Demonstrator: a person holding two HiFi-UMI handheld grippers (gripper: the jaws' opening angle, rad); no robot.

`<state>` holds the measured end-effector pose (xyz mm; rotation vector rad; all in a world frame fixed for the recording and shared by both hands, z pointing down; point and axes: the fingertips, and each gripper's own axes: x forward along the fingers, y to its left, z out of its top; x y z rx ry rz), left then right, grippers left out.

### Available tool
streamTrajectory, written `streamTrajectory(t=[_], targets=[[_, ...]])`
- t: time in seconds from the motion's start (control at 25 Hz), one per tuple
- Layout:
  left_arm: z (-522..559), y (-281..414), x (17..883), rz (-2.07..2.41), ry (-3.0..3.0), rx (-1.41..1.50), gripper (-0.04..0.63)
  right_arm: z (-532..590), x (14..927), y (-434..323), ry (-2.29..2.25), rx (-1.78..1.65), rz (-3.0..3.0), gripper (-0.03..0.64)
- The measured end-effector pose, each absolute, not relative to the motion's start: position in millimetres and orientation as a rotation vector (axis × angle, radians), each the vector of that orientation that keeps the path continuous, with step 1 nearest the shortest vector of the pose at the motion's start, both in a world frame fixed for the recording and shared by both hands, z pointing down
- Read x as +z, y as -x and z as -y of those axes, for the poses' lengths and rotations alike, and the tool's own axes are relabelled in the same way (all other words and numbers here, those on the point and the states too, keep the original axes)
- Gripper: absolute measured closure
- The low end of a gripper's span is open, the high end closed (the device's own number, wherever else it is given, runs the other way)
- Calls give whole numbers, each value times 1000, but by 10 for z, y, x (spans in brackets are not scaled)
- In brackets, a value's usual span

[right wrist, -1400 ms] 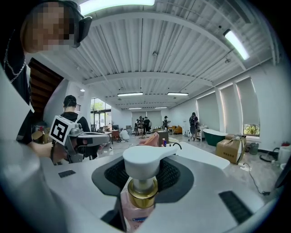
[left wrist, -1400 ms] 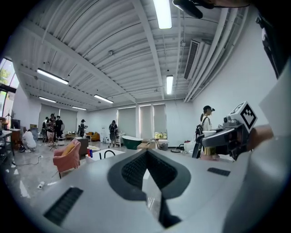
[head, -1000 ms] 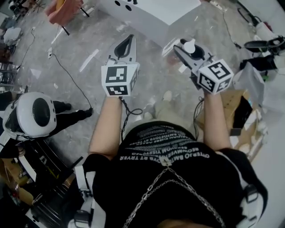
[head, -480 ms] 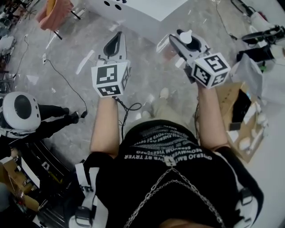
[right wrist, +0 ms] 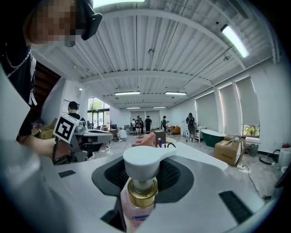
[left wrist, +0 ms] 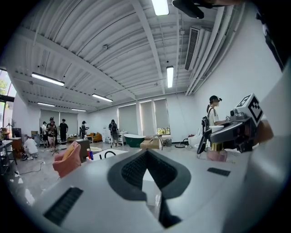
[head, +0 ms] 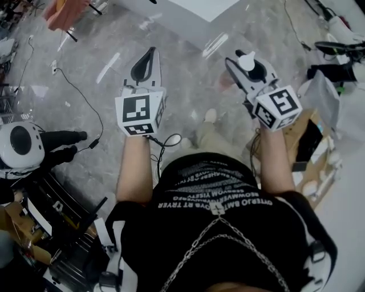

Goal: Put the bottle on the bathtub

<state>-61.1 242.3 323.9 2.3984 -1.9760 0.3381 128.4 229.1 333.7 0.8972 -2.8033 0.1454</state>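
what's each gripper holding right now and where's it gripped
The right gripper holds the pump bottle by its body, below the gold collar; the left gripper is shut, empty.

Open studio hall: ribbed ceiling, strip lights, distant green tub, cardboard boxes, floor cables.

grey floor: blk cable left, cardboard box right, pink chair + prob. bathtub corner at top.

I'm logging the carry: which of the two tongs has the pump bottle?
The right tongs: a pink bottle with a white pump is clamped in them. The left tongs are shut on nothing.
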Motion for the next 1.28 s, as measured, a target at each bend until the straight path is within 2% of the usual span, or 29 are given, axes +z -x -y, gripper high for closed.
streamTrajectory(t=[1.28], targets=[[-657, 143, 3212, 1976, -2301, 313, 598, -478, 3301, -1442, -649, 119, 2837, 480]])
